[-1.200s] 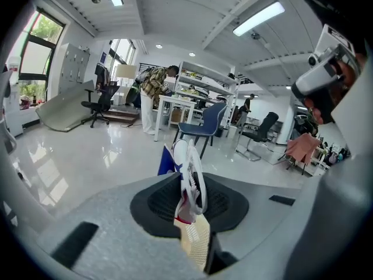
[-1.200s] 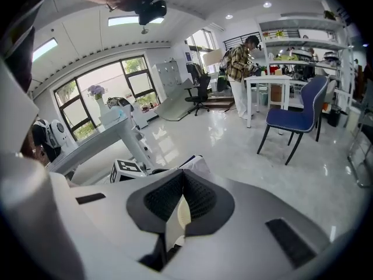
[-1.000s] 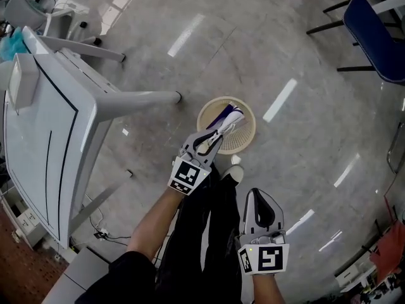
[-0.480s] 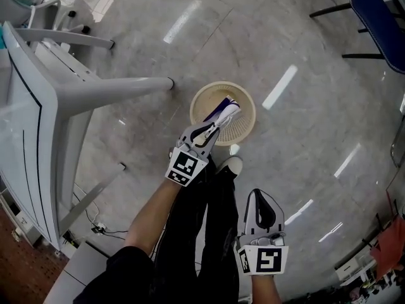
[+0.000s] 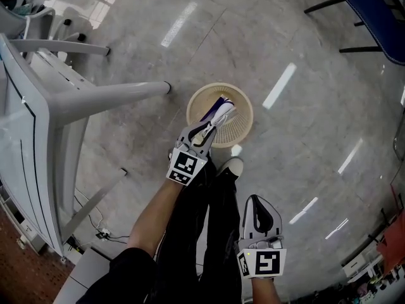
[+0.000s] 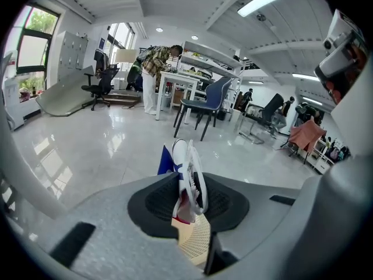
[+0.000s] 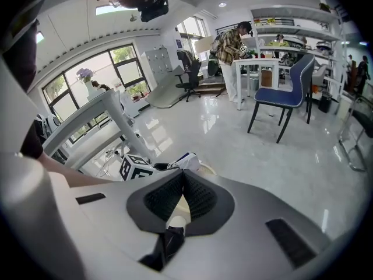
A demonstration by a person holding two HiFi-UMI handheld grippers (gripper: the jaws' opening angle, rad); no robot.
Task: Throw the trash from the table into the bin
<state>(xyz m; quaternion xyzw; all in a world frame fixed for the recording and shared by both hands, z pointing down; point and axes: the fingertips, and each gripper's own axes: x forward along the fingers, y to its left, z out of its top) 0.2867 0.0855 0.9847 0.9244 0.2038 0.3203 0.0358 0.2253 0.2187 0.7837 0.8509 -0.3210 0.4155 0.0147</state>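
My left gripper (image 5: 209,127) is clamped on the trash, one flat white-and-blue wrapper (image 5: 219,111) pinched edge-on between the pads with most of it sticking out past the tips. The right gripper (image 5: 257,202) has its jaws together on nothing and hangs low by my right leg, well apart from the action. In the head view the wrapper sits over the mouth of the bin (image 5: 244,123), a beige mesh basket on the floor just beyond my shoe (image 5: 230,167). The left gripper view shows the mesh right below the jaws. The step is the drop, I'd say. To do it well, I should get the tips over the middle of the opening rather than the near rim, then spread the jaws fully. The wrapper looks light and may flutter sideways or cling to a pad, so a low release seems safer than a high one. The right gripper should stay out of it. Counts: one wrapper, one bin, two grippers, one white table (image 5: 38,106) at the left, and one blue chair (image 5: 374,14) at the top right of the head view. I can't tell if the bin holds anything else, since the wrapper covers part of it.
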